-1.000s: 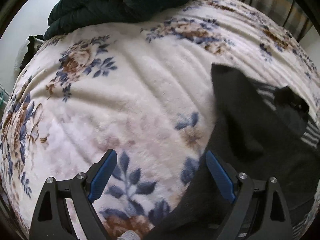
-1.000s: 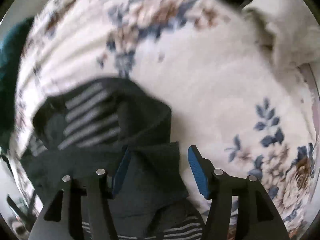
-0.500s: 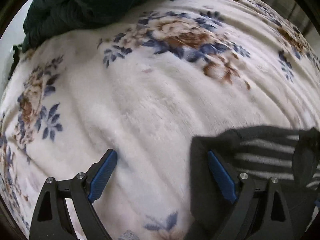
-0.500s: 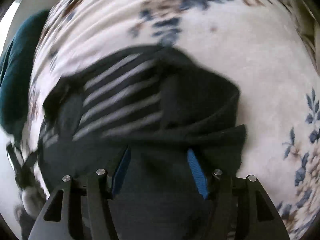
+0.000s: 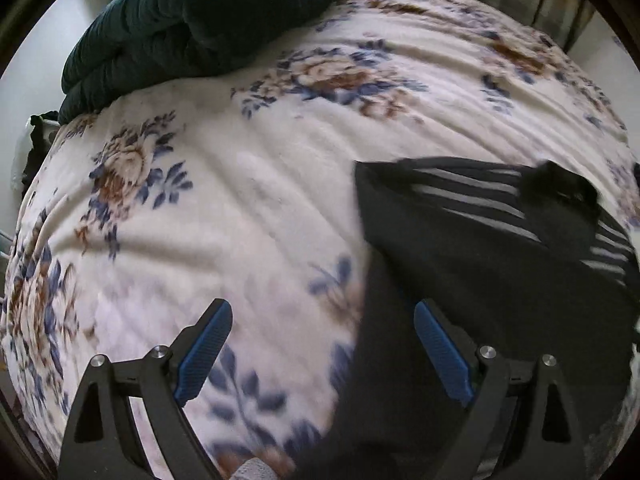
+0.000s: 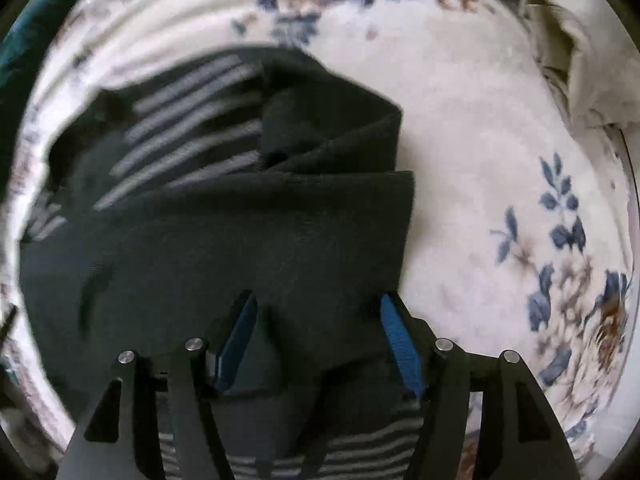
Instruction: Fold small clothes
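Observation:
A small black garment (image 5: 480, 280) with grey stripes lies partly folded on the floral blanket (image 5: 240, 200). In the left wrist view it fills the lower right. My left gripper (image 5: 324, 348) is open over the garment's left edge, its right finger above the cloth, its left finger above the blanket. In the right wrist view the garment (image 6: 240, 232) fills the centre, a black fold lying across the striped part. My right gripper (image 6: 318, 336) is open just above the garment's near right part, holding nothing.
A dark teal quilt (image 5: 200, 20) is piled at the far edge of the bed. A beige cloth (image 6: 568, 60) lies at the upper right in the right wrist view. The bed edge (image 5: 36, 168) and wall are at the left.
Both grippers stayed open. The left camera swung toward the garment's far corner and back out. The right gripper moved in over the garment, which now fills its view.

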`<action>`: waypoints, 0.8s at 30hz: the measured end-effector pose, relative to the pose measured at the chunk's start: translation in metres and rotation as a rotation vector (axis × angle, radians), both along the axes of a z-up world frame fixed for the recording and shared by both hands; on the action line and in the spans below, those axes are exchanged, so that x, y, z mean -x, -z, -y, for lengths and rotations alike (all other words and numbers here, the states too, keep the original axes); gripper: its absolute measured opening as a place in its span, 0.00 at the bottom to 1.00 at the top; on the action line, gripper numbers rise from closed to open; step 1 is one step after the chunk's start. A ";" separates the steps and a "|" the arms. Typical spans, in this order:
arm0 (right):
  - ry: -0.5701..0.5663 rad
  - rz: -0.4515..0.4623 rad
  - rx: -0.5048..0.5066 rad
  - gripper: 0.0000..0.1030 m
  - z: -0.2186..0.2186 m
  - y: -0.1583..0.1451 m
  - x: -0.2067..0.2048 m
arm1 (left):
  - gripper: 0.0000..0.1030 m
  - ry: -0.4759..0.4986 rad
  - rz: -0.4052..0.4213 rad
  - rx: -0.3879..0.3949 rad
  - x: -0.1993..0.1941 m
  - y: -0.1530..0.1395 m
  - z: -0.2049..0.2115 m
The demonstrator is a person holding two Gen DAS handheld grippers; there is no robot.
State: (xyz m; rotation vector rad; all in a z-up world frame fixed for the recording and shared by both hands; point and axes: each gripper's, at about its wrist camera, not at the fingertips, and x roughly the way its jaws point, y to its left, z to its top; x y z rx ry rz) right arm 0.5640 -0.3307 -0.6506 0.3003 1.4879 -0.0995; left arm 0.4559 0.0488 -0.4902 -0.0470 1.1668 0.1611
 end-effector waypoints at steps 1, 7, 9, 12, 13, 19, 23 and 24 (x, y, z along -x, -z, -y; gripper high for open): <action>0.009 0.022 -0.013 0.65 0.003 -0.010 0.007 | 0.90 0.024 0.019 0.000 0.010 -0.008 0.010; 0.021 0.061 -0.084 0.70 0.044 -0.066 0.090 | 0.90 0.189 -0.041 -0.045 0.092 -0.016 0.106; 0.032 0.029 -0.105 0.70 0.067 -0.068 0.123 | 0.90 0.216 -0.090 0.015 0.129 -0.020 0.142; 0.045 -0.047 -0.109 0.70 0.110 -0.065 0.175 | 0.90 0.278 -0.192 0.132 0.194 -0.020 0.211; 0.050 -0.067 -0.108 0.70 0.122 -0.062 0.188 | 0.90 0.309 -0.232 0.163 0.217 -0.018 0.239; 0.067 -0.125 -0.084 0.70 0.202 -0.058 0.239 | 0.90 0.447 -0.398 0.225 0.324 0.020 0.369; 0.067 -0.122 -0.085 0.70 0.242 -0.052 0.237 | 0.79 0.492 -0.442 0.154 0.353 0.061 0.416; 0.058 -0.123 -0.088 0.70 0.244 -0.048 0.232 | 0.59 0.491 -0.448 0.119 0.355 0.071 0.420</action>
